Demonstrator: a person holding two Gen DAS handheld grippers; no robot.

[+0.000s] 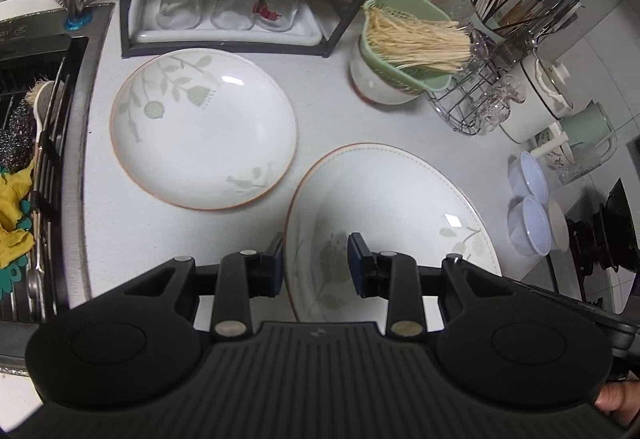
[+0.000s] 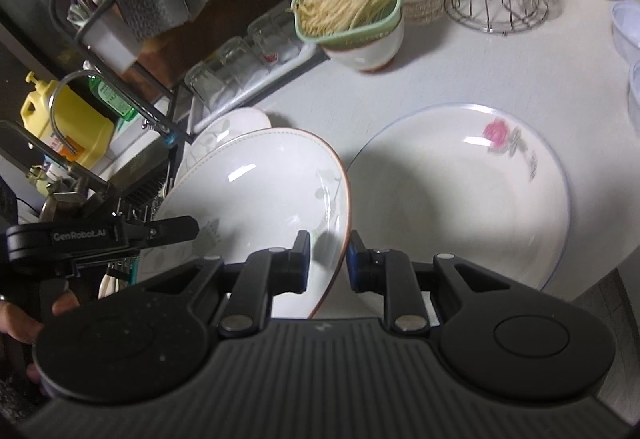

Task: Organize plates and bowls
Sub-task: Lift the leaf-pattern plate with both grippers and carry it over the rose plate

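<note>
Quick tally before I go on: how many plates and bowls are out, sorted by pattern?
Leaf-pattern plates: 2
Rose plate: 1
White bowl under the green strainer: 1
Total: 4

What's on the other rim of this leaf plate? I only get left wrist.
Observer: The right gripper is clamped on the leaf plate at the rim opposite yours.
Operator: Anything to the right of it?
Observer: A rose plate with a blue edge lies flat on the counter.
Operator: Are the two plates touching?
Observer: The leaf plate's brown rim overlaps the rose plate's left edge in the right wrist view. I cannot tell whether they touch.
</note>
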